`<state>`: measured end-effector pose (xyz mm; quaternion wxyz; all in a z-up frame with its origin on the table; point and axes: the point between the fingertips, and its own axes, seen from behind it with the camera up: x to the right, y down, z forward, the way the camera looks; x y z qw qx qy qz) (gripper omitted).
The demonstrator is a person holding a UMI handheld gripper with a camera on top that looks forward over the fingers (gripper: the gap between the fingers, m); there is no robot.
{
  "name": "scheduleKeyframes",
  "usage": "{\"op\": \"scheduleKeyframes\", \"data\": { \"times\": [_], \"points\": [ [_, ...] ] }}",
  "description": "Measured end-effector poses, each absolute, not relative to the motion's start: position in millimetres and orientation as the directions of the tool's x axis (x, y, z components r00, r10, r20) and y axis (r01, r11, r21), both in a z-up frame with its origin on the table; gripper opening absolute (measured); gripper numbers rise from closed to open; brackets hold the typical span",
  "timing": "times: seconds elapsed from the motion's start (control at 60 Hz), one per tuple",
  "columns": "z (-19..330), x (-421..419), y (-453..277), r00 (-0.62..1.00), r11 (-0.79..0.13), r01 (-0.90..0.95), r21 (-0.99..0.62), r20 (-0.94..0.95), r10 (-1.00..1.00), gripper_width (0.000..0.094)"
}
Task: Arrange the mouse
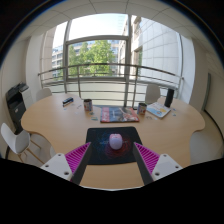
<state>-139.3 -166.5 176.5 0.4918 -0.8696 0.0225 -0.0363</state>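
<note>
A small white-pink mouse [115,142] lies on a dark mouse mat [113,148] near the front edge of a round wooden table [60,125]. My gripper [112,158] is open, with its magenta pads [77,156] spread wide to either side of the mat. The mouse sits just ahead of the fingertips, in line with the gap between them, and touches neither finger. The fingers hold nothing.
A colourful book [118,115] lies mid-table beyond the mat. A small dark cup [87,104] and a dark item [67,100] sit at the far left, and a white object [158,110] at the right. White chairs [16,138] stand around the table. Large windows with a railing lie behind.
</note>
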Motion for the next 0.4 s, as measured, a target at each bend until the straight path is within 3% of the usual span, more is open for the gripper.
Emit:
{"op": "scheduleKeyframes", "data": {
  "times": [0.117, 0.4],
  "points": [
    [189.2, -144.1, -211.9, 0.996, -0.502, -0.001, -0.865, 0.043, -0.075, 0.0845],
    [180.9, -150.0, -265.9, 0.996, -0.528, -0.010, -0.849, 0.039, -0.082, 0.0844]
  ]
}}
